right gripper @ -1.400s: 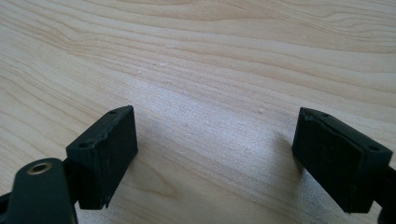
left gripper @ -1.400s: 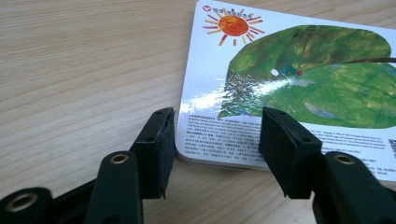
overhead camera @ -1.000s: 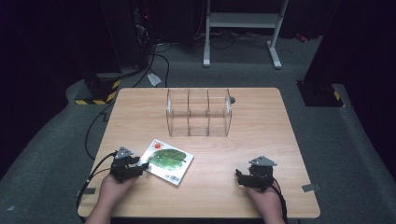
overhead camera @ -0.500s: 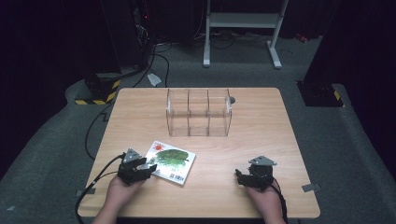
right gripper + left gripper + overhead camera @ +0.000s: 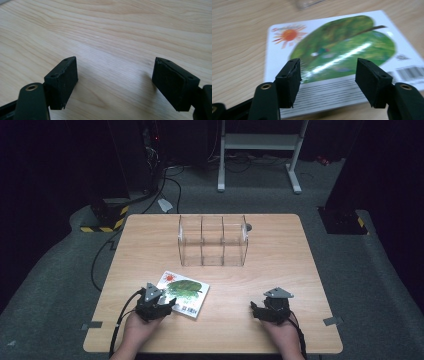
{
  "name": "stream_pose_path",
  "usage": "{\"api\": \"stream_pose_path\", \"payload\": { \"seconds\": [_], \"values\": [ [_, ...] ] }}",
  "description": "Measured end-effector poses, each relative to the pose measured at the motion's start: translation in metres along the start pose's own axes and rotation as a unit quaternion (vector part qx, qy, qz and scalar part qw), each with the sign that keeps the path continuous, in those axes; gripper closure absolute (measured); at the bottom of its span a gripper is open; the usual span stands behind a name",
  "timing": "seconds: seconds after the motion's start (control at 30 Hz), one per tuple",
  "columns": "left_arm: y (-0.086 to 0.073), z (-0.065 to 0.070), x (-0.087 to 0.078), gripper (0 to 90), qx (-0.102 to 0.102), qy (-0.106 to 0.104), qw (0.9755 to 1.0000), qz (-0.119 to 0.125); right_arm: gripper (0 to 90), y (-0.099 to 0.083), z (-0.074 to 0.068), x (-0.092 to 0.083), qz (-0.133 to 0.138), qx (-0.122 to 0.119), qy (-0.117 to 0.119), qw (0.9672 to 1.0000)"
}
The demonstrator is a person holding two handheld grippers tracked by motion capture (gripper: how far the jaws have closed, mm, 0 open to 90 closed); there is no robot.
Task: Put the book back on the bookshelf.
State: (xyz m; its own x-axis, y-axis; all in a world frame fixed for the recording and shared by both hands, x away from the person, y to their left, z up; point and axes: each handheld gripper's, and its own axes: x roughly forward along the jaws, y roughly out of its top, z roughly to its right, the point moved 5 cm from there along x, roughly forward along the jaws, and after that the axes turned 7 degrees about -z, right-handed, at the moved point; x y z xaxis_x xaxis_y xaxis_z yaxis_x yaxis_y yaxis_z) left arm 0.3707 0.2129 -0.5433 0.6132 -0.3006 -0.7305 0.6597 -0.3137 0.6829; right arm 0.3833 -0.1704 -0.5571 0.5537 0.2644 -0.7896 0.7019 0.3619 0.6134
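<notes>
we see left gripper [image 5: 169, 304] slid to book [image 5: 183, 291] edge, jaws just widening, nothing clamped | right gripper [image 5: 255, 309] apart, just narrowing, empty | we judge grab next

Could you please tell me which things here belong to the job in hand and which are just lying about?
In the job:
- board book
- left tongs, open at the book's near edge
- clear divided organizer, probably

Lying about:
- right tongs, open over bare table
- white stand behind
</notes>
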Motion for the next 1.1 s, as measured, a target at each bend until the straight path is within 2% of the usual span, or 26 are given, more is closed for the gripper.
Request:
{"api": "stream_pose_path", "payload": {
  "seconds": [0.13, 0.23, 0.3, 0.33, 0.4, 0.5, 0.6, 0.67, 0.73, 0.77, 0.83, 0.87, 0.93, 1.03, 1.1],
  "values": [
    [-0.008, -0.027, 0.003, 29.4, -0.049, 0.012, 0.9987, -0.009, 20.4, 0.005, -0.012, -0.002, 0.011, -0.01, 0.016, 0.9998],
    [-0.011, -0.034, 0.005, 27.4, -0.082, -0.024, 0.9963, -0.012, 21.0, 0.008, -0.021, -0.004, 0.017, -0.013, 0.028, 0.9994],
    [-0.012, -0.032, 0.005, 31.1, -0.083, -0.041, 0.9956, -0.012, 21.6, 0.009, -0.027, -0.004, 0.019, -0.012, 0.039, 0.999],
    [-0.012, -0.03, 0.005, 31.4, -0.078, -0.046, 0.9958, -0.013, 22.6, 0.01, -0.03, -0.004, 0.021, -0.011, 0.045, 0.9987],
    [-0.012, -0.028, 0.005, 30.1, -0.073, -0.04, 0.9964, -0.014, 23.9, 0.011, -0.036, -0.005, 0.023, -0.016, 0.055, 0.9981],
    [-0.012, -0.024, 0.005, 30.0, -0.068, -0.05, 0.9963, -0.015, 25.3, 0.013, -0.045, -0.006, 0.03, -0.024, 0.064, 0.9972],
    [-0.011, -0.014, 0.006, 30.0, -0.061, -0.067, 0.9958, -0.018, 25.6, 0.013, -0.049, -0.005, 0.028, -0.033, 0.066, 0.9969],
    [-0.01, -0.005, 0.007, 30.3, -0.048, -0.078, 0.9955, -0.022, 25.7, 0.012, -0.05, -0.003, 0.019, -0.029, 0.068, 0.9971],
    [-0.008, 0.005, 0.008, 31.5, -0.038, -0.091, 0.9948, -0.024, 26.0, 0.011, -0.048, -0.003, 0.019, -0.029, 0.068, 0.9971],
    [-0.008, 0.01, 0.008, 32.1, -0.027, -0.1, 0.9943, -0.027, 26.2, 0.011, -0.048, -0.003, 0.017, -0.026, 0.068, 0.9972],
    [-0.006, 0.024, 0.009, 33.5, -0.002, -0.125, 0.9916, -0.033, 26.5, 0.011, -0.047, -0.003, 0.018, -0.026, 0.068, 0.9972],
    [-0.006, 0.028, 0.009, 34.1, 0.005, -0.13, 0.9908, -0.035, 26.6, 0.01, -0.047, -0.003, 0.018, -0.026, 0.067, 0.9972],
    [-0.005, 0.038, 0.01, 33.4, 0.017, -0.137, 0.9897, -0.038, 26.8, 0.01, -0.047, -0.003, 0.017, -0.026, 0.067, 0.9973],
    [-0.004, 0.045, 0.011, 33.2, 0.035, -0.137, 0.9891, -0.042, 27.2, 0.009, -0.046, -0.004, 0.018, -0.028, 0.066, 0.9973],
    [-0.003, 0.048, 0.011, 33.6, 0.036, -0.139, 0.9887, -0.042, 27.7, 0.008, -0.045, -0.005, 0.019, -0.025, 0.066, 0.9973]
  ]
}}
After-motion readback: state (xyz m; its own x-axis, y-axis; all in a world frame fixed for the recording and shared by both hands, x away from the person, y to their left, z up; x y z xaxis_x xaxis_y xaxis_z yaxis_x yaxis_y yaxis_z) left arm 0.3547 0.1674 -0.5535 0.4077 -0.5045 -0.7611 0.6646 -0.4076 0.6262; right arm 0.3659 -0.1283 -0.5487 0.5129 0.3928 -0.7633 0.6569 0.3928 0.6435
